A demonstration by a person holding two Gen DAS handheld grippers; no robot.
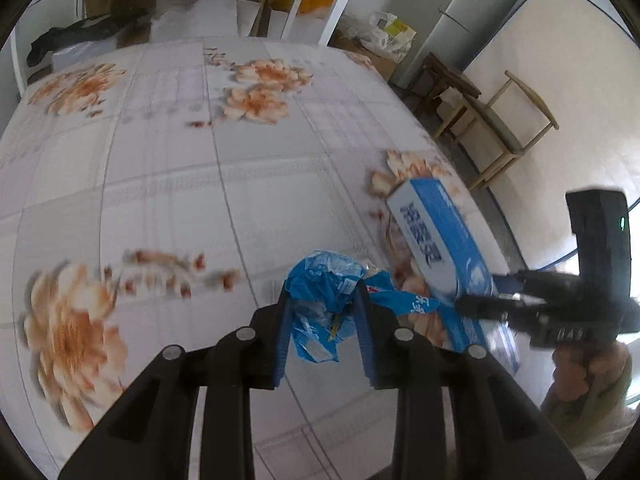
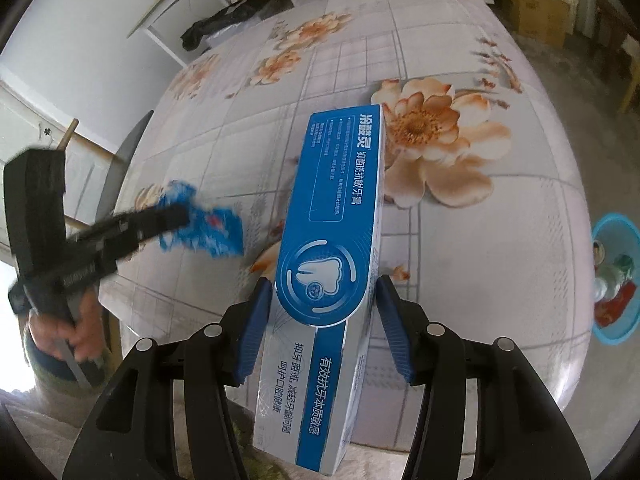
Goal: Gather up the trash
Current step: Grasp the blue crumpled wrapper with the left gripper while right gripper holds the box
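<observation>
Blue pads of the left claw [image 1: 322,312] pinch a crumpled blue wrapper [image 1: 320,300] above the tabletop [image 1: 180,184], while the right claw [image 2: 322,320] clamps the toothpaste box [image 2: 332,216] at the near edge, both apparently bound for the blue bin [image 2: 618,316] on the floor.

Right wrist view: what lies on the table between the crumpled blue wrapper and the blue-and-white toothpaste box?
Only bare floral tablecloth. The crumpled blue plastic wrapper sits in the left tongs, apart from the blue-and-white toothpaste box between the right tongs.
</observation>
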